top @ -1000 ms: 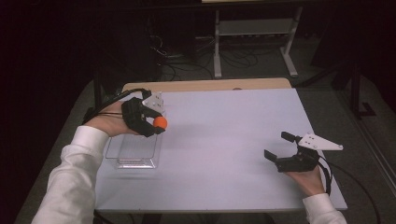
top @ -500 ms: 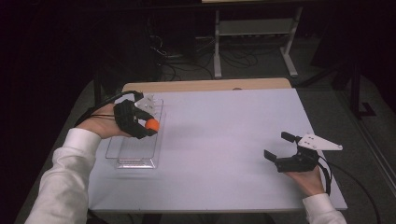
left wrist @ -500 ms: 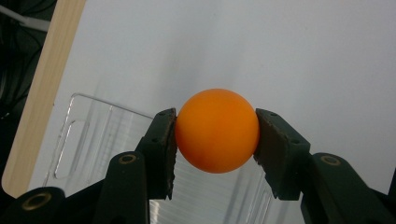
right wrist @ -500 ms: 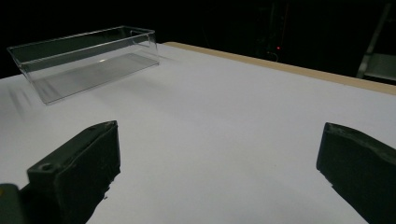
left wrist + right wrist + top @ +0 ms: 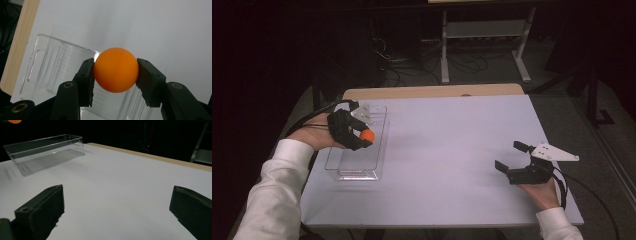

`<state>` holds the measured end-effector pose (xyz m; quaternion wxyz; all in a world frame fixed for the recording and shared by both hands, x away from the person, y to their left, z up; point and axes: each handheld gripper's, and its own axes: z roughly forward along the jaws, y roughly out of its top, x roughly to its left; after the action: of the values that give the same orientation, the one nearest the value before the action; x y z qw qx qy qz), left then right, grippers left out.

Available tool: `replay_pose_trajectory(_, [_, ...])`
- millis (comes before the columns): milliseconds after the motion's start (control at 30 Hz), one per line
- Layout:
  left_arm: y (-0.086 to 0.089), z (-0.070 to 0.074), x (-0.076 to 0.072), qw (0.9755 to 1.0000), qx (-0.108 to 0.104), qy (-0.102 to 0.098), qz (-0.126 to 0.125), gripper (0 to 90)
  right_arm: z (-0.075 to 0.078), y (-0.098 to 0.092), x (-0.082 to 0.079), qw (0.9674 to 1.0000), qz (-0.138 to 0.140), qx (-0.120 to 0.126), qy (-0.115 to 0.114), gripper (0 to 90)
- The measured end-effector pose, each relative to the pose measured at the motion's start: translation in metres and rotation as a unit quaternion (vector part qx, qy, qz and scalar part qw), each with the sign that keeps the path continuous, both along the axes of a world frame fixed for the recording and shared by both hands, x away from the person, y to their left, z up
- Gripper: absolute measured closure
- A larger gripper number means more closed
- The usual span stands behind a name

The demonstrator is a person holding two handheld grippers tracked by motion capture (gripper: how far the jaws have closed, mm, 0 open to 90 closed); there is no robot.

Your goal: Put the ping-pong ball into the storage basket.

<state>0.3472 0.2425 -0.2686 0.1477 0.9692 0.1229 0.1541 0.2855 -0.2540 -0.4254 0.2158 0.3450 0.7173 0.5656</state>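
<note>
We have carried the orange ball (image 5: 367, 135) in our left claw (image 5: 363, 136) away from the middle of the table (image 5: 452, 150) and over the clear plastic box (image 5: 357, 167) at the table's left side, so the ball now hangs above the box's open top instead of beside its right edge. In the left gripper view the two black jaws press on either side of the ball (image 5: 116, 70), clamped firmly on it, with the box (image 5: 50, 70) lying below and behind. We judge this puts us close to the drop: what is left is to line the ball up over the inside of the box, lower it a little and let the jaws part. Compared with a second ago, our left hand sits farther left and slightly lower, and the ball has crossed the box's right wall. Our right claw (image 5: 514, 162) rests in the same spot near the table's right edge, its jaws standing well apart with nothing between them, as the right gripper view confirms.
</note>
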Motion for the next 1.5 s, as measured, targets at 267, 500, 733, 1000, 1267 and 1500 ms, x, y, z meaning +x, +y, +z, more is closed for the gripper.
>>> replay_pose_trajectory(267, [0.007,0.000,-0.001,1.0000,0.002,-0.001,0.003,50.9,0.000,0.001,0.000,1.0000,0.001,-0.002,0.001,0.0])
replay_pose_trajectory(500, [0.011,0.001,-0.001,1.0000,-0.002,0.000,0.006,50.9,-0.001,0.000,0.001,1.0000,0.001,-0.003,0.002,0.0])
replay_pose_trajectory(733, [0.013,-0.005,0.000,1.0000,-0.002,0.005,0.008,51.0,-0.001,0.000,0.001,1.0000,0.001,-0.003,0.005,0.0])
replay_pose_trajectory(1000, [0.012,-0.013,0.001,0.9999,0.002,0.011,0.007,50.9,-0.002,0.000,0.001,1.0000,0.000,-0.004,0.007,0.0])
replay_pose_trajectory(1267, [0.012,-0.019,0.002,0.9999,0.000,0.015,0.003,50.9,-0.002,-0.001,0.001,1.0000,-0.001,-0.004,0.008,0.0])
replay_pose_trajectory(1500, [0.012,-0.026,0.004,0.9998,-0.005,0.021,0.005,51.0,-0.002,0.000,0.001,0.9999,-0.001,-0.005,0.009,0.0])
